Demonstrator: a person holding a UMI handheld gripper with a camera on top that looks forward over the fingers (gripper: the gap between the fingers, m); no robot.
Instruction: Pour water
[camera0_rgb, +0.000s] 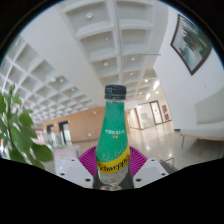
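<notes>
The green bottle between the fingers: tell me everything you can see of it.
The green bottle is clear green plastic by the look of it, with a dark screw cap still on and a yellow label band low on its body bearing lettering too small to read. It stands upright, raised well off the floor of the hall behind it. The hand-held gripper has it between its two pink pads, which appear to press on its lower body from both sides. Its base is hidden, and no liquid level can be made out.
</notes>
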